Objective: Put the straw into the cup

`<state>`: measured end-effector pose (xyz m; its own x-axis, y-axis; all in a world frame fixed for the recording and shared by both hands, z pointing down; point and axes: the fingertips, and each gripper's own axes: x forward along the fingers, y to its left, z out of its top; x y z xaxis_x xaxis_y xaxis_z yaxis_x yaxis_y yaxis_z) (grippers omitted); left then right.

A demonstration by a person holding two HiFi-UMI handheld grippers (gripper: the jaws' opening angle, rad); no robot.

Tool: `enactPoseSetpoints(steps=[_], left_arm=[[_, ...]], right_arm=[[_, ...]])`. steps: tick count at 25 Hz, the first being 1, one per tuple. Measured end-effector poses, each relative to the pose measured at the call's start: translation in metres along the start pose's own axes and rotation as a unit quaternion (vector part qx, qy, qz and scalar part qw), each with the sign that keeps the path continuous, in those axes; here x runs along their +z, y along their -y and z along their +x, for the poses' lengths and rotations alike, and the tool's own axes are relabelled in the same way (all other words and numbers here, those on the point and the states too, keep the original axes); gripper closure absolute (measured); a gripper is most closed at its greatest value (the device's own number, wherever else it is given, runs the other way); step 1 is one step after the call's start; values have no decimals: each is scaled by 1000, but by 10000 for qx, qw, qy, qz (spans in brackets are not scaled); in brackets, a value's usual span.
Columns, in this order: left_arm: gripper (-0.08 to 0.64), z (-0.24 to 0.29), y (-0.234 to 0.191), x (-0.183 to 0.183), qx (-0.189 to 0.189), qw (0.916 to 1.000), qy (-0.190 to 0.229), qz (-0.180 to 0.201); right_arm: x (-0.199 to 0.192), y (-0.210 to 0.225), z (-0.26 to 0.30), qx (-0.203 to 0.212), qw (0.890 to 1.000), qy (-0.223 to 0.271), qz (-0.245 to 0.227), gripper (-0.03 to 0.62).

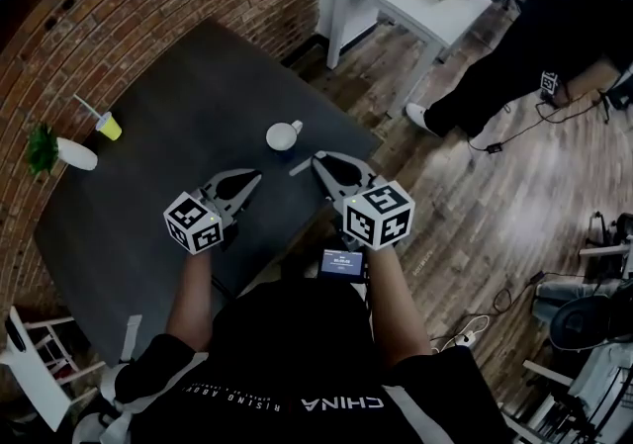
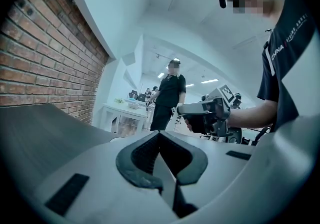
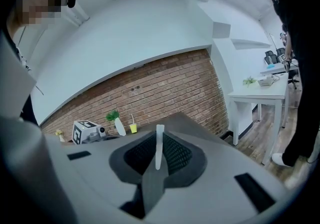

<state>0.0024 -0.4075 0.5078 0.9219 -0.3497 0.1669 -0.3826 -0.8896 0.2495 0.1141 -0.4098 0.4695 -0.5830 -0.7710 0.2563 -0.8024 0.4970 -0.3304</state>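
White straw (image 3: 159, 144) pinched in right hand-held gripper (image 1: 321, 162), cup (image 1: 283, 136) near, apart

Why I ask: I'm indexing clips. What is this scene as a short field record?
right gripper: shut on straw, which sticks out past the jaws
left gripper: shut, empty
cup: upright on dark table, beyond both grippers
straw in cup: not yet
far table corner: yellow cup, white vase with plant
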Motion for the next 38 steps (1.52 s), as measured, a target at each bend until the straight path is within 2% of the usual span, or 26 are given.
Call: enactPoseSetpoints(steps=[9, 18, 31, 38], left_arm=[[556, 20, -14, 2, 323, 9993, 16, -172], [555, 32, -43, -5, 1063, 9930, 56, -510], [556, 38, -71, -16, 2059, 9733, 297, -966], [555, 38, -74, -23, 2376, 9647, 361, -1077]], right_arm=[[18, 29, 29, 164, 9998, -146, -2, 546], [17, 53, 92, 647, 9958, -643, -121, 546], [-31, 73, 149, 1463, 9734, -1728, -354, 546], [-48, 72, 159, 1755, 9633, -2010, -302, 546]])
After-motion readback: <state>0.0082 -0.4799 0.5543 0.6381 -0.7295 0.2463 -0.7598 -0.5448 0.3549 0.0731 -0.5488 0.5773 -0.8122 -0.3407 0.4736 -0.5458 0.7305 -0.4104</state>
